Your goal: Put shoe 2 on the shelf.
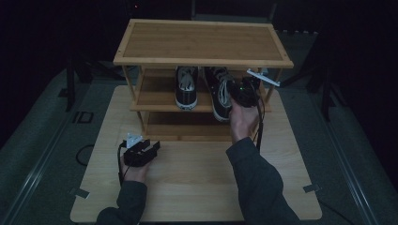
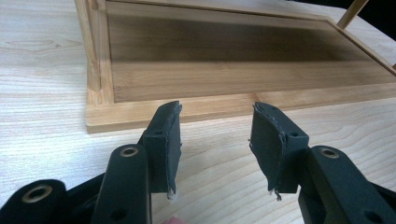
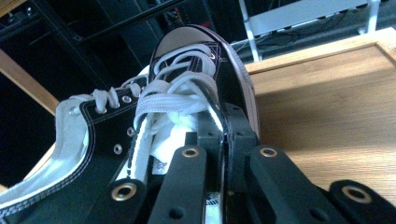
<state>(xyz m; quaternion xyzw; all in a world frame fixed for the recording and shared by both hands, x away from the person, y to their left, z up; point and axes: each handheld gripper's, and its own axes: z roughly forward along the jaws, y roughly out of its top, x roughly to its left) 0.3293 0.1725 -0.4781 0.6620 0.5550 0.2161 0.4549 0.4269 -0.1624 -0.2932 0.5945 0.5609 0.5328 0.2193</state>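
Black sneaker (image 3: 187,93) sits on the rack's (image 1: 202,61) middle shelf, right half, heel over the front edge, w/ your right gripper (image 3: 224,140) pinching its side wall. Second sneaker (image 1: 186,86) stands just left of it. Your left gripper (image 2: 215,140) is spread wide w/ nothing between, near the table's (image 1: 197,187) front-left corner, at the rack's bottom shelf.

No readable text, label, brand or number on shoes, rack, table
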